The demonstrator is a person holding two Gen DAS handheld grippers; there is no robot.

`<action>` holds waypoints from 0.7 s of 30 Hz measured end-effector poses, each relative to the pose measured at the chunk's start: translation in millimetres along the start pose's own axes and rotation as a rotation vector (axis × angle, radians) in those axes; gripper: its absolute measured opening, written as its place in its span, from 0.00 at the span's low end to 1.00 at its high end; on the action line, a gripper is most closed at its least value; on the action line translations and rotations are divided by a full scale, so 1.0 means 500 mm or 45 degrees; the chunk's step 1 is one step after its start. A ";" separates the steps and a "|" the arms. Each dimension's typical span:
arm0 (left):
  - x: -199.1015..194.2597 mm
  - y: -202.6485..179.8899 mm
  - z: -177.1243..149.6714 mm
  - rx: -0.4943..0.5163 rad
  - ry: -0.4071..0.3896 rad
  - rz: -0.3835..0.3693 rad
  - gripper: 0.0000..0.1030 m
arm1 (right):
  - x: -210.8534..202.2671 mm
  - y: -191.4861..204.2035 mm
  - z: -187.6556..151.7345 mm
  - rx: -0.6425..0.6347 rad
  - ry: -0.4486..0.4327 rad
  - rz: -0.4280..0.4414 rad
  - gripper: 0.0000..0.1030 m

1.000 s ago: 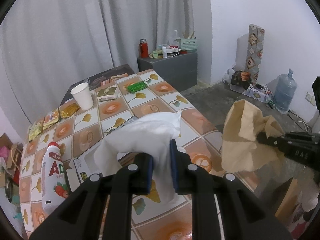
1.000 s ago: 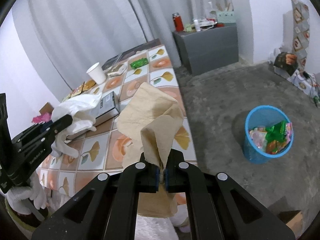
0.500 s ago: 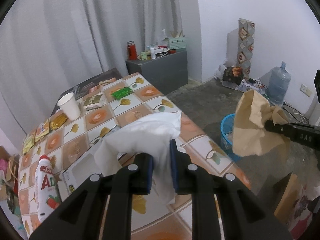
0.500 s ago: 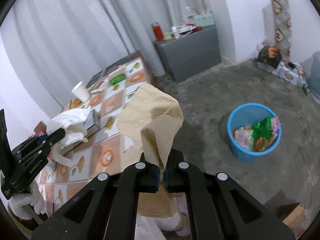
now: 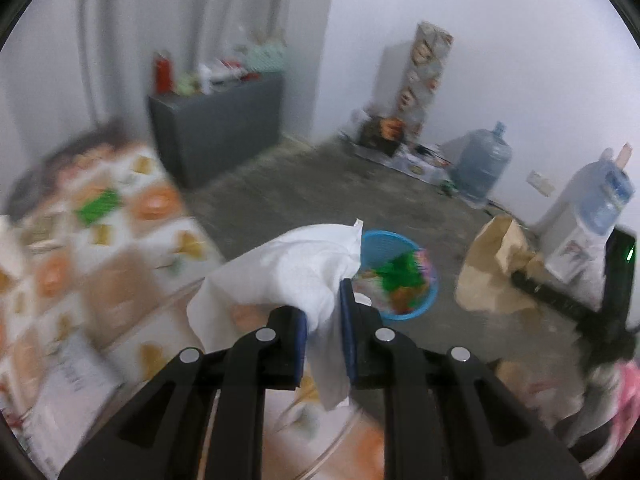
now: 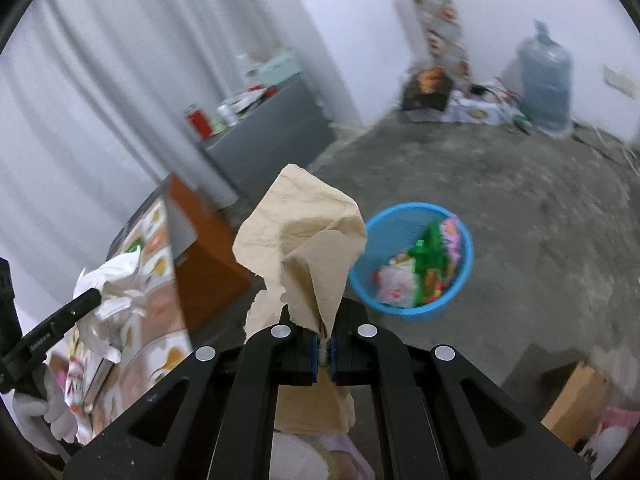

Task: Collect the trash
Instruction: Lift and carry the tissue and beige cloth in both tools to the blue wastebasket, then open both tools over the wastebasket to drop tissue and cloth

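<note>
A white tissue (image 5: 288, 268) is pinched between the pads of the left gripper (image 5: 323, 344), bulging above them with a strip hanging below; it sits in the air over the edge of the tiled table (image 5: 120, 264). A crumpled brown paper (image 6: 308, 240) is clamped tight in the right gripper (image 6: 324, 350), its top standing upright above the closed fingers and more hanging beneath. Beyond both, on the grey floor (image 6: 540, 216), stands a blue bin (image 6: 412, 256) holding coloured wrappers (image 6: 424, 268). Farther back are a grey cabinet (image 5: 216, 132) by the curtain (image 6: 100, 100) and a water jug (image 6: 544, 80) against the wall. Both views are motion-blurred.
</note>
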State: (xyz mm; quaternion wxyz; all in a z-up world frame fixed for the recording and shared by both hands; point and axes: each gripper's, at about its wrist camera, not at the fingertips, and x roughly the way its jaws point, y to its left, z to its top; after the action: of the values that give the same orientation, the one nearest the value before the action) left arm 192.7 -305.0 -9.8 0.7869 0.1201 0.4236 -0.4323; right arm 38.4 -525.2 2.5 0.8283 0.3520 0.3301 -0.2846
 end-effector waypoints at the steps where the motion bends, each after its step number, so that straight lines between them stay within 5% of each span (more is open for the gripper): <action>1: 0.028 -0.009 0.015 -0.010 0.034 -0.042 0.14 | 0.008 -0.009 0.004 0.019 0.004 -0.009 0.03; 8: 0.290 -0.105 0.089 -0.016 0.324 -0.170 0.14 | 0.107 -0.084 0.019 0.126 0.065 -0.092 0.03; 16: 0.526 -0.166 0.152 -0.061 0.475 -0.246 0.14 | 0.284 -0.125 0.042 0.179 0.208 -0.146 0.03; 19: 0.607 -0.180 0.174 -0.076 0.494 -0.243 0.24 | 0.362 -0.126 0.056 0.178 0.251 -0.179 0.12; 21: 0.644 -0.185 0.180 -0.076 0.493 -0.204 0.44 | 0.408 -0.118 0.059 0.124 0.242 -0.236 0.37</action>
State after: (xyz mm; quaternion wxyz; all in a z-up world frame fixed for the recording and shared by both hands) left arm 256.9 -596.4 -186.3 0.6570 0.1434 0.5878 -0.4498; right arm 133.9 -631.5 -157.5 0.7454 0.3853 0.4240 -0.3408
